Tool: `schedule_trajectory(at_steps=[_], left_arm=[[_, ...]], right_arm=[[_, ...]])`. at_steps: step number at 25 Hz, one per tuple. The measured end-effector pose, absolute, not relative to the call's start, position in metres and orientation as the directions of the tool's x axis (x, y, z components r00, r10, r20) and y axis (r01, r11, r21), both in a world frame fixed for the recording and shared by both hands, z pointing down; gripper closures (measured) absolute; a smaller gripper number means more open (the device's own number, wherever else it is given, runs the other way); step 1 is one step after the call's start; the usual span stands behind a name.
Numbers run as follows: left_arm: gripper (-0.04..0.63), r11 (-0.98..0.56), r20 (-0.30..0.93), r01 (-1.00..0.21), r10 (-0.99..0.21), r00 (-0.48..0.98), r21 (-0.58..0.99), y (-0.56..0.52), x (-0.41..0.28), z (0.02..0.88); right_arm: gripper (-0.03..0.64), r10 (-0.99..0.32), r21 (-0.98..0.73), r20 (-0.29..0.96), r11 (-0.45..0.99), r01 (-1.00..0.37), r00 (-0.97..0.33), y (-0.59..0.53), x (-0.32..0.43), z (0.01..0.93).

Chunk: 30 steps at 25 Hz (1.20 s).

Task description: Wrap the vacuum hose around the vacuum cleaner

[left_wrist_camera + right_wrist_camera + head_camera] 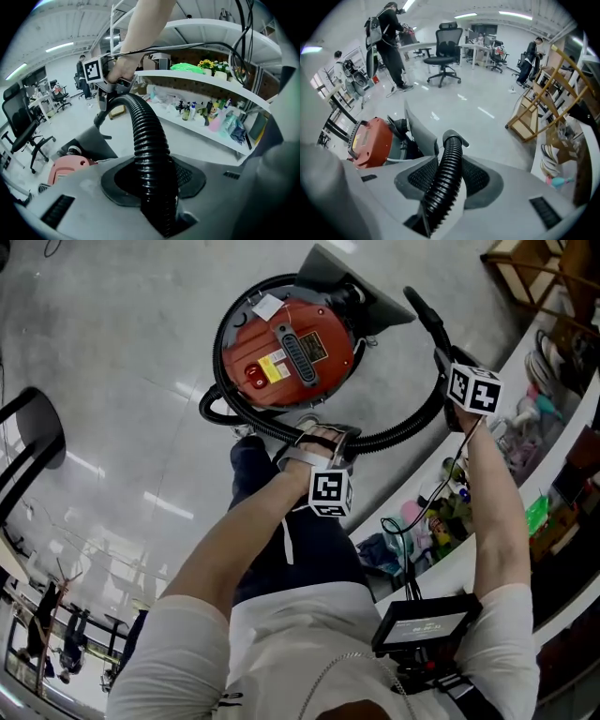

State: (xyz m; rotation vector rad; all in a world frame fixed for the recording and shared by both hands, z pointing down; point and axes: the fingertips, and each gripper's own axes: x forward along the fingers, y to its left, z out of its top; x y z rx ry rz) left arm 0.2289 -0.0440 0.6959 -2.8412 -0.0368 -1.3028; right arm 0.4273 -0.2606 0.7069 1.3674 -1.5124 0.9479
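Vacuum hose [398, 435] | I am holding it in left hand-held gripper [152, 183] and right hand-held gripper [443, 183] | to curl it round vacuum cleaner [286, 352]

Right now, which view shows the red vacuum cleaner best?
Head view: vacuum cleaner whole from above, hose curving round it. Left gripper view catches only a corner; right gripper view shows its side, partly behind a jaw.

one vacuum cleaner [286, 352], one hose [403, 432], left tongs [319, 439] plus right tongs [442, 360] makes two.
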Motion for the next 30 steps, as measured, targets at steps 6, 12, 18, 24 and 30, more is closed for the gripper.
schedule_trajectory(at_steps=[6,12,18,24,30], left_arm=[[0.454,-0.998,0.739,-0.053,-0.047,0.672,-0.016,-0.064,0.228,0.689],[0.454,-0.991,0.731,-0.128,-0.106,0.675,-0.025,-0.073,0.222,0.689],[0.454,-0.984,0.733,-0.176,-0.127,0.668,-0.010,-0.079,0.214,0.695],[0.454,-0.971,0.733,-0.237,-0.160,0.661,0.002,-0.089,0.210,0.705],[0.454,-0.957,0.742,-0.290,-0.188,0.644,0.009,-0.096,0.208,0.717]], right_arm=[[0.446,-0.396,0.042,0.917,0.204,-0.978,-0.043,-0.302,0.404,0.683],[0.449,-0.449,0.049,0.885,0.345,-0.937,-0.119,-0.334,0.365,0.672],[0.454,-0.440,0.033,0.879,0.440,-0.898,-0.183,-0.357,0.324,0.676],[0.459,-0.443,0.047,0.866,0.531,-0.846,-0.230,-0.380,0.289,0.681],[0.462,-0.457,0.067,0.843,0.614,-0.787,-0.285,-0.396,0.256,0.684]])
